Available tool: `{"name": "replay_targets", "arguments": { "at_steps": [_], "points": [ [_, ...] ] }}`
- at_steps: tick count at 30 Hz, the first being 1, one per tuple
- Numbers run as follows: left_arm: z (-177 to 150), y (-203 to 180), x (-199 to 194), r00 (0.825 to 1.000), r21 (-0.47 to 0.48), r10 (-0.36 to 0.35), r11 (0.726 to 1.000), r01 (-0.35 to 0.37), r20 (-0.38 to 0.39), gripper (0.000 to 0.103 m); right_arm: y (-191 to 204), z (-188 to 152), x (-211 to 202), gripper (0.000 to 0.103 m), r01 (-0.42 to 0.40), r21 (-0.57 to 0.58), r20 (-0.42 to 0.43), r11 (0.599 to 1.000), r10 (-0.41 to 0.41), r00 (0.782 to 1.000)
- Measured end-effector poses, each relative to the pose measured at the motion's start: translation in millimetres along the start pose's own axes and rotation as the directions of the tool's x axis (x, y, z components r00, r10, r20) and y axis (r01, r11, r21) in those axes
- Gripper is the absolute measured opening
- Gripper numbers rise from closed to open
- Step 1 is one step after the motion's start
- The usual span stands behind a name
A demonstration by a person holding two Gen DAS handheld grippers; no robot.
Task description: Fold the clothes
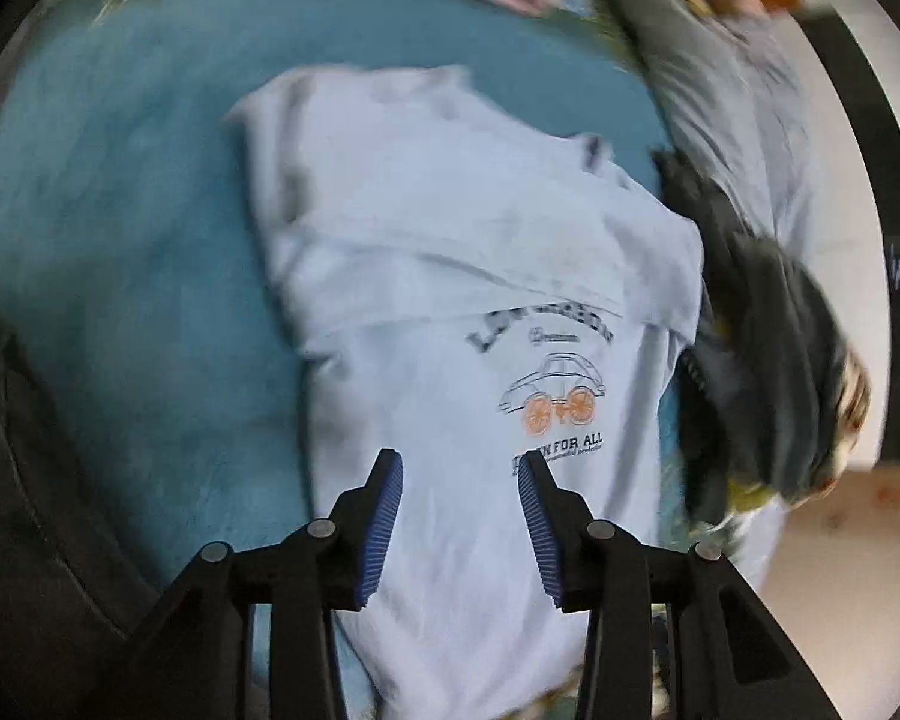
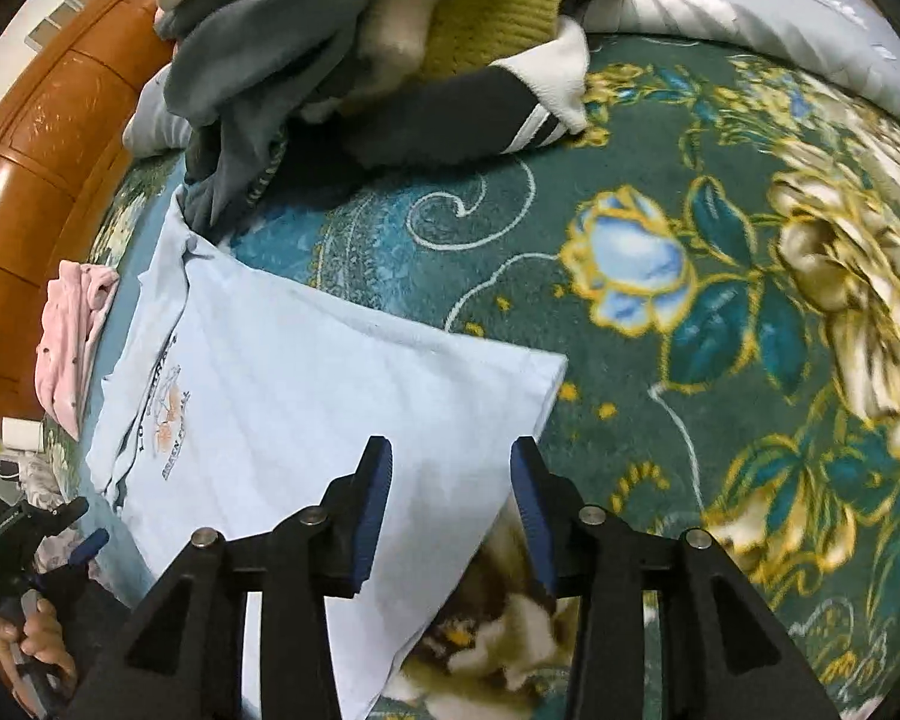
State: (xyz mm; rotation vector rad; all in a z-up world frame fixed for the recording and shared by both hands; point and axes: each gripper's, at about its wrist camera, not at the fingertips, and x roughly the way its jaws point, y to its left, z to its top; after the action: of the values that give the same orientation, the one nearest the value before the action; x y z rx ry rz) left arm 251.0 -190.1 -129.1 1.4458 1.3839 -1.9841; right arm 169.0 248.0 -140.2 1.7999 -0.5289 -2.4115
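- Fingers of both grippers stand apart, gripping nothing — left gripper (image 1: 461,465) and right gripper (image 2: 450,450) hover over cloth.
- Dark green floral blanket (image 2: 660,360) covers the bed.
- Pale blue folded T-shirt with a car print (image 2: 282,396) lies flat on it — beside a heap of dark and mustard clothes (image 2: 354,60).
- Small pink garment (image 2: 72,330) lies by the wooden headboard (image 2: 42,138).

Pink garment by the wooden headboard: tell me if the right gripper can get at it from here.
Probably not directly. The right gripper, jaws open and empty, hovers over the light blue T-shirt; the pink garment lies uncovered beyond the shirt's far edge, so it needs a long reach across.
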Motion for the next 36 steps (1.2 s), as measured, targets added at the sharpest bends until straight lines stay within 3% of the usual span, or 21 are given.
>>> {"name": "replay_targets", "arguments": {
  "at_steps": [3, 5, 8, 12, 18, 23, 26, 27, 30, 33, 36],
  "points": [
    [-9, -25, 10, 0.996, 0.085, 0.085, 0.992, -0.088, 0.037, 0.045, 4, 17, 7, 0.042, -0.029, -0.019, -0.003, 0.999, 0.029, 1.0],
    [-16, -35, 31, 0.979, 0.159, 0.201, 0.967, -0.2, 0.011, 0.045, 3, 25, 11, 0.044, -0.048, -0.028, -0.001, 0.998, 0.048, 0.999],
    [-23, -27, 49, 0.957, 0.093, 0.288, 0.955, -0.283, -0.045, 0.045, -1, 36, 19, 0.044, -0.057, -0.041, 0.0, 0.998, 0.057, 0.998],
    [-31, -13, 61, 0.938, -0.033, 0.333, 0.941, -0.337, -0.094, 0.045, -14, 39, 27, 0.044, -0.028, -0.037, -0.003, 0.999, 0.027, 1.0],
    [-43, -28, 66, 0.91, 0.048, 0.415, 0.909, -0.415, -0.005, 0.049, -25, 31, 38, 0.044, -0.057, -0.037, -0.017, 0.998, 0.056, 0.998],
    [-43, -25, 62, 0.919, 0.034, 0.394, 0.919, -0.394, -0.005, 0.048, -22, 19, 39, 0.046, -0.08, -0.029, -0.006, 0.996, 0.08, 0.997],
    [-42, -20, 57, 0.934, 0.007, 0.355, 0.935, -0.355, -0.032, 0.046, -16, 15, 40, 0.045, -0.097, -0.024, -0.016, 0.995, 0.097, 0.995],
    [-42, -19, 56, 0.935, 0.003, 0.353, 0.935, -0.353, -0.036, 0.045, -14, 14, 40, 0.037, -0.102, -0.023, -0.02, 0.995, 0.102, 0.995],
    [-44, -11, 50, 0.935, -0.017, 0.351, 0.936, -0.352, -0.046, 0.03, -12, 11, 45, 0.009, -0.085, 0.009, -0.053, 0.996, 0.085, 0.995],
    [-48, 1, 43, 0.942, -0.028, 0.332, 0.942, -0.334, -0.053, 0.005, -9, 12, 42, 0.004, -0.128, 0.032, -0.064, 0.991, 0.13, 0.989],
    [-49, -3, 35, 0.961, 0.004, 0.275, 0.961, -0.275, -0.025, 0.0, 1, 21, 29, 0.003, -0.2, 0.034, -0.042, 0.979, 0.201, 0.979]
  ]
}}
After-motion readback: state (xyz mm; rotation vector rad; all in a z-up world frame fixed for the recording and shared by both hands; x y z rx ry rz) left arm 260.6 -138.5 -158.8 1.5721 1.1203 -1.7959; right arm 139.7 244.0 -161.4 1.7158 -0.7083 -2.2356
